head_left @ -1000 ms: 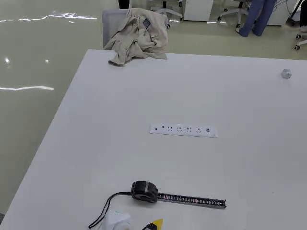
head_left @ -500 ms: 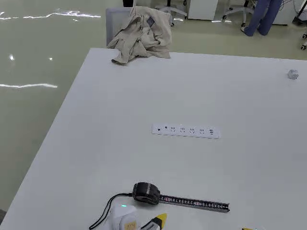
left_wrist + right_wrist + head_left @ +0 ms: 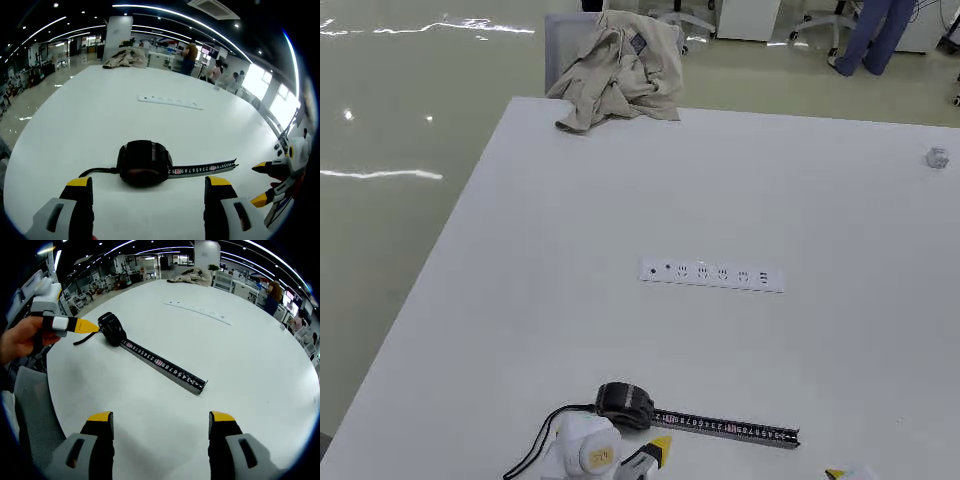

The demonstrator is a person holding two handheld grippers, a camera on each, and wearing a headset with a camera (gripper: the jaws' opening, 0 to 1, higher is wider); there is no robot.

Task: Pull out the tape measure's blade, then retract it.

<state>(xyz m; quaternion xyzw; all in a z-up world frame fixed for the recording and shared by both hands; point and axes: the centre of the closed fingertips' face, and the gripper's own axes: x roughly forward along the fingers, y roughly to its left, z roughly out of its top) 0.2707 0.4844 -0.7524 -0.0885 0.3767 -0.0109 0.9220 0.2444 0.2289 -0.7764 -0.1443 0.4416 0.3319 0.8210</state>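
The tape measure lay close to the near edge of the table. Its black case rested on the surface, and a black strap looped off to the left. The blade was drawn out part way to the right and lay flat with its numbers up. White tabletop showed all round the case and the blade. About mid-table, well apart from the tape, a white power strip lay flat. A small grey object sat towards the far right. At the far edge a beige jacket was heaped over a grey chair back and spilled onto the table corner.

The left gripper hovered just on the near side of the case. Its yellow-tipped jaws were spread wide with the case ahead of the gap, and they gripped nothing. In the right gripper view a hand held that gripper. The right gripper hung near the blade's free end, jaws equally wide and empty, with the blade ahead of them and apart.

The tabletop was plain white. Beyond it a glossy pale-green floor carried streaks of reflected light. A person in blue trousers stood at the far back among office chairs. Long strip lights ran across a dark ceiling.
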